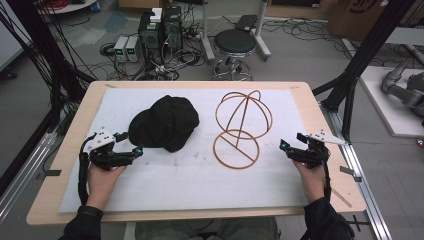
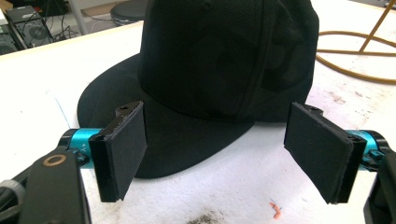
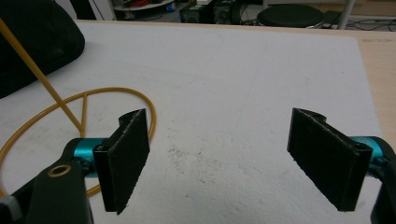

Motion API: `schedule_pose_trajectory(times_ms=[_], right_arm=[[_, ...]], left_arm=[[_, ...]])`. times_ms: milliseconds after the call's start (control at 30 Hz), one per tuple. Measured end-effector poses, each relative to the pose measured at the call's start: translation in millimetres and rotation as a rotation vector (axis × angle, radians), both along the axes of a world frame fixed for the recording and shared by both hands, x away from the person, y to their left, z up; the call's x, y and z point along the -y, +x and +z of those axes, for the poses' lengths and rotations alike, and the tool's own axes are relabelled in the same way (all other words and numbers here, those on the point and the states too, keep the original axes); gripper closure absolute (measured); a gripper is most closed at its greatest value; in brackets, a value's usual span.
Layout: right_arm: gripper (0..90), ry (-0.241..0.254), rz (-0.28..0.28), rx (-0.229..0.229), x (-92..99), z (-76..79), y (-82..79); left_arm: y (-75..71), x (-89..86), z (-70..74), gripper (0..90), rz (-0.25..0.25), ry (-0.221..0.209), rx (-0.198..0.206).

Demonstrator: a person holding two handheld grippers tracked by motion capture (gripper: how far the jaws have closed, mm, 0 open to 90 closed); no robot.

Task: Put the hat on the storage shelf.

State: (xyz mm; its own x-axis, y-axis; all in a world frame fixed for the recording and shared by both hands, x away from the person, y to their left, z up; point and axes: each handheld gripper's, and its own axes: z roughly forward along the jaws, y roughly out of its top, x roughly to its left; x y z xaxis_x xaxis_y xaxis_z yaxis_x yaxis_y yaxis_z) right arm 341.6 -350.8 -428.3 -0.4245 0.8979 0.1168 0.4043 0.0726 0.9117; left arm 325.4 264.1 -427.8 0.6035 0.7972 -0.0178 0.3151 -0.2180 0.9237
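Both hand-held grippers, left (image 1: 134, 151) and right (image 1: 286, 146), rest wide open; black cap (image 1: 165, 122) left, wire stand (image 1: 240, 127) right.

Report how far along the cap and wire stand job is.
Done: nothing visibly. The black cap lies on the white mat, apart from the wire hat stand. In hand: nothing; the left gripper is open at the cap's brim, the right gripper open beside the stand. Left, presumably: grasping the cap and seating it on the stand.
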Motion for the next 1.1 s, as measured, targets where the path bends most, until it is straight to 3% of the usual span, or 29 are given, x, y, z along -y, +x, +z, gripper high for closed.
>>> schedule_pose_trajectory(times_ms=[133, 600, 833, 1000, 1100], right_arm=[[20.3, 0.014, -0.015, 0.001, 3.1, -0.1, 0.7], [20.3, 0.002, -0.027, -0.003, 3.2, -0.7, 2.6], [20.3, 0.023, -0.043, -0.015, 7.1, -1.0, 2.0], [20.3, 0.024, -0.042, -0.016, 5.5, -0.5, 1.5], [23.6, 0.020, -0.031, -0.003, 4.5, 1.2, -0.1]], left_arm=[[-2.4, 5.5, 1.9, 21.4, -0.001, 0.031, 0.008], [-5.0, 30.7, 3.2, 21.8, -0.032, 0.059, 0.013], [-9.6, 56.7, 11.1, 24.3, -0.038, 0.072, 0.035], [-9.7, 69.0, 12.7, 28.8, -0.032, 0.058, 0.022], [-8.9, 77.5, 13.1, 30.9, -0.023, 0.073, 0.023]])
